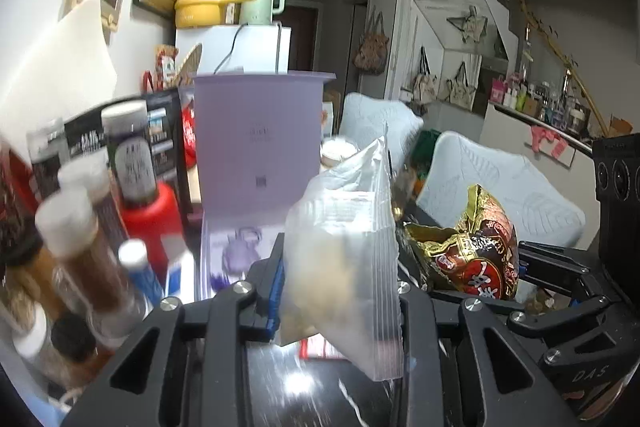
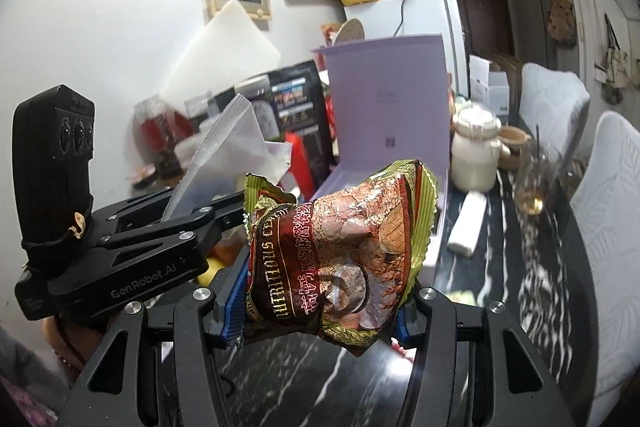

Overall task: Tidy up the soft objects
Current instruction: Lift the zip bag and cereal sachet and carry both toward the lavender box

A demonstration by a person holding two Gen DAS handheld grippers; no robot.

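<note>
The left hand-held gripper point(image 1: 340, 291) clamps a clear, frosted zip-seal plastic bag point(image 1: 344, 247) with pale contents, held upright above the dark marbled surface point(image 1: 304, 387). Just beside it, the right hand-held gripper point(image 2: 320, 311) grips a crinkled gold-and-maroon foil snack packet point(image 2: 340, 251) between its blue-padded fingers point(image 2: 232, 307). Behind both stands an open lilac cardboard box point(image 2: 388, 107), with spice jars point(image 1: 84, 247) crowded to the left.

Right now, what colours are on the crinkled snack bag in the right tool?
Crinkled foil snack bag: gold edges, dark red front; clearest from the right wrist.
</note>
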